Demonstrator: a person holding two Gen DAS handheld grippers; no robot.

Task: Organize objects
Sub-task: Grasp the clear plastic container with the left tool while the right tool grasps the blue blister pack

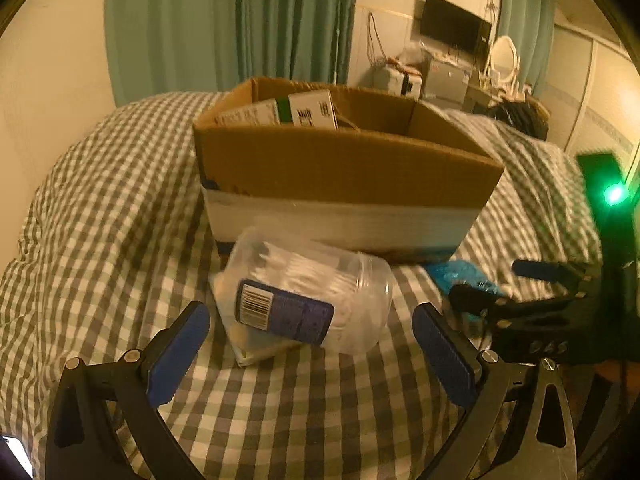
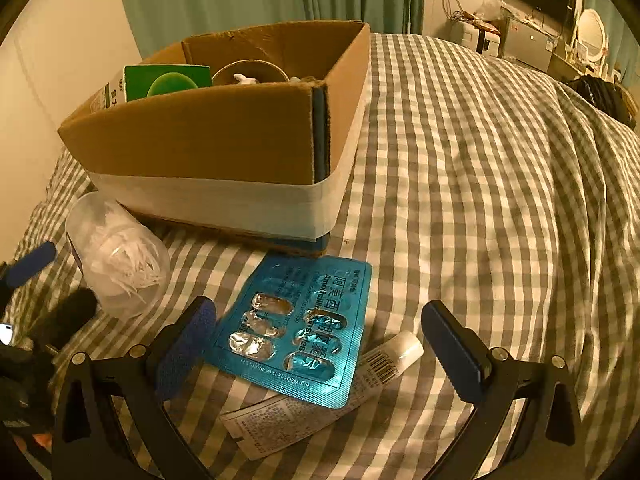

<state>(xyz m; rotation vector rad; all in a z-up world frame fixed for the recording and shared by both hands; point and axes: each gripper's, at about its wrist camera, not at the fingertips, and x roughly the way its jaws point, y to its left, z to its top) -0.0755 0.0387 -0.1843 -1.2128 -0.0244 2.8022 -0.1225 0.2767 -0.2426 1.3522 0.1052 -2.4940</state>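
Lying between right gripper's [image 2: 318, 354] fingers: blister pack [image 2: 296, 328].

Cardboard box [image 1: 344, 184] blocking the far side of the bed [image 2: 500, 168], clear plastic jar [image 1: 316, 292] lying just before it, blister pack [image 2: 296, 328] overlapping a tube [image 2: 400, 354], open checked bedding to the right, box top open

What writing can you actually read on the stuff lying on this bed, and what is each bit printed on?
"阿莫西林" and "Amoxicillin Capsules", partly legible: on the blue blister pack.
Barcode and fine print, too small to read: on the white tube under it.
Barcode only, label text blurred: on the clear plastic jar.
Barcodes and print, blurred: on the white-and-green carton in the cardboard box.
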